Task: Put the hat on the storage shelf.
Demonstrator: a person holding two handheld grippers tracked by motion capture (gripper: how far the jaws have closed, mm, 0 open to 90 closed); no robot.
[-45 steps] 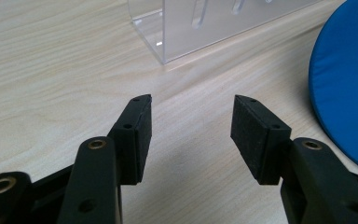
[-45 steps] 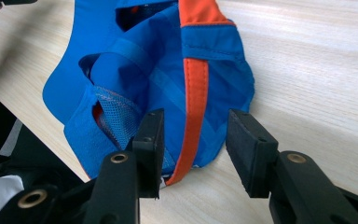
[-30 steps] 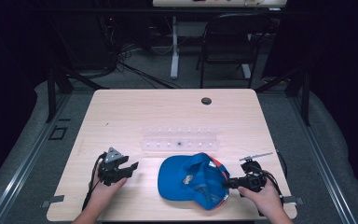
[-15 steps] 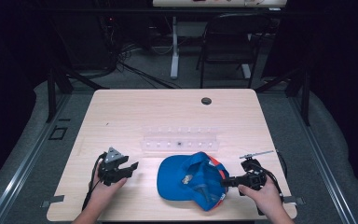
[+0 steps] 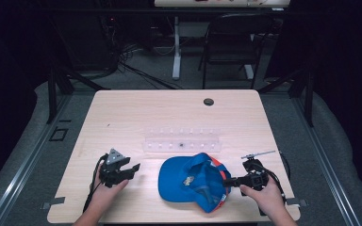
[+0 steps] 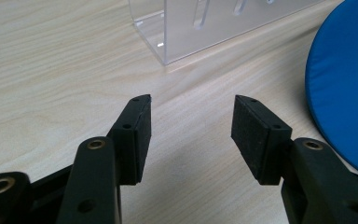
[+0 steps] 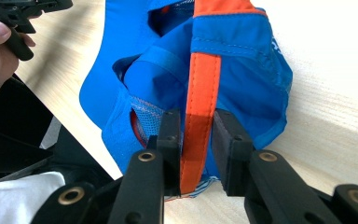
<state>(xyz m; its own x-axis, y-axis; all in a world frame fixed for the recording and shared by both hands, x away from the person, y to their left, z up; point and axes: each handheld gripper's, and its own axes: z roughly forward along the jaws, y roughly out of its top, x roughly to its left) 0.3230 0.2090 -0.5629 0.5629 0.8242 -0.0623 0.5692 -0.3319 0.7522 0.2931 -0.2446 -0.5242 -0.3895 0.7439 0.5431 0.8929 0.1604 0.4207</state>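
A blue cap (image 5: 191, 181) lies upside down near the table's front edge, its brim toward my left gripper. In the right gripper view an orange strap (image 7: 200, 84) runs across the cap's (image 7: 242, 60) open back. My right gripper (image 7: 196, 116) has just been closing, and its pads now press on both sides of this strap. From above, the right gripper (image 5: 226, 181) meets the cap's right rim. My left gripper (image 5: 134, 168) rests on the table left of the cap. It stands open (image 6: 191, 105) with bare wood between its pads, and the cap's brim (image 6: 349, 93) lies to its right.
A clear acrylic rack (image 5: 181, 143) stands just beyond the cap, and its corner (image 6: 205, 28) is ahead of the left jaws. A small black disc (image 5: 209, 101) sits near the table's far edge. The other hand and gripper (image 7: 18, 9) appear beyond the cap.
The right gripper's jaws have drawn together on the cap's back edge. Both hands, the left gripper and the cap stay where they were.
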